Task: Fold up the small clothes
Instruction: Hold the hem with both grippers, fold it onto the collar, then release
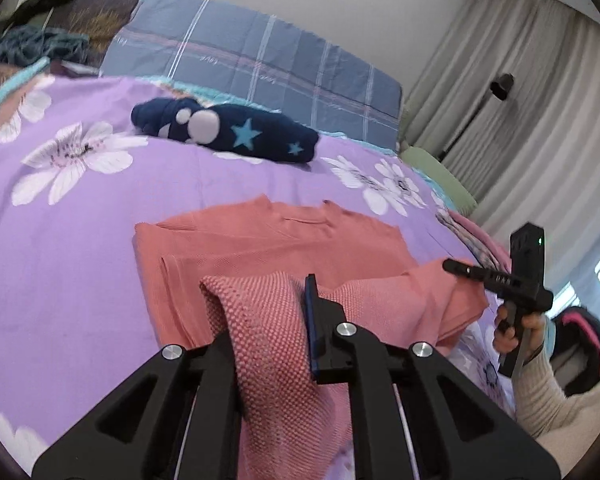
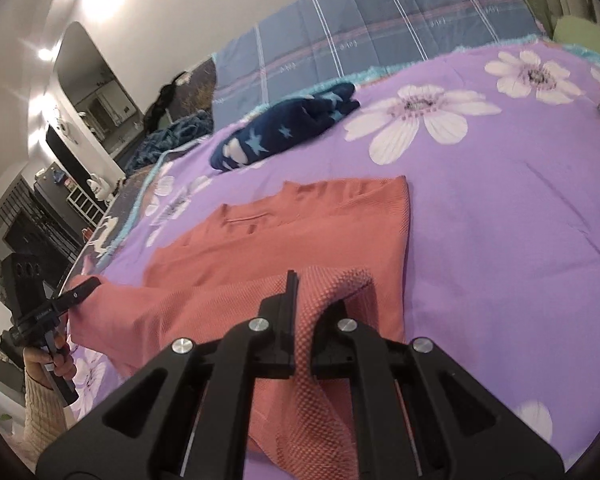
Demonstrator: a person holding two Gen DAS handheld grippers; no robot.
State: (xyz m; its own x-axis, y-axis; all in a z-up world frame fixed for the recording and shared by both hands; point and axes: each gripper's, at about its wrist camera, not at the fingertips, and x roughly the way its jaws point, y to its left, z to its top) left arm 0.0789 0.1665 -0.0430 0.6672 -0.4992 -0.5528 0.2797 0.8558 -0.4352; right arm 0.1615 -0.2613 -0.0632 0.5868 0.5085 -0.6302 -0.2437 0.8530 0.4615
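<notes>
Both hand-held grippers [image 1: 272, 320] [image 2: 304, 312] pinch pink garment [image 1: 260, 240] on floral purple bedspread [image 1: 80, 240].

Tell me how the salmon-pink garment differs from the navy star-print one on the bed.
The salmon-pink garment is plain; the navy star-print garment has stars and white patches. The pink lies spread nearer, its near edge pinched in both grippers; the navy is a compact bundle farther back, untouched. Both rest on the purple floral bedspread.

My right gripper [image 2: 304, 320] pinches the near hem of the salmon garment [image 2: 300, 232] on the purple floral sheet [image 2: 500, 220]. My left gripper [image 2: 88, 286] grips its other corner; a navy starred garment [image 2: 284, 132] lies beyond.
</notes>
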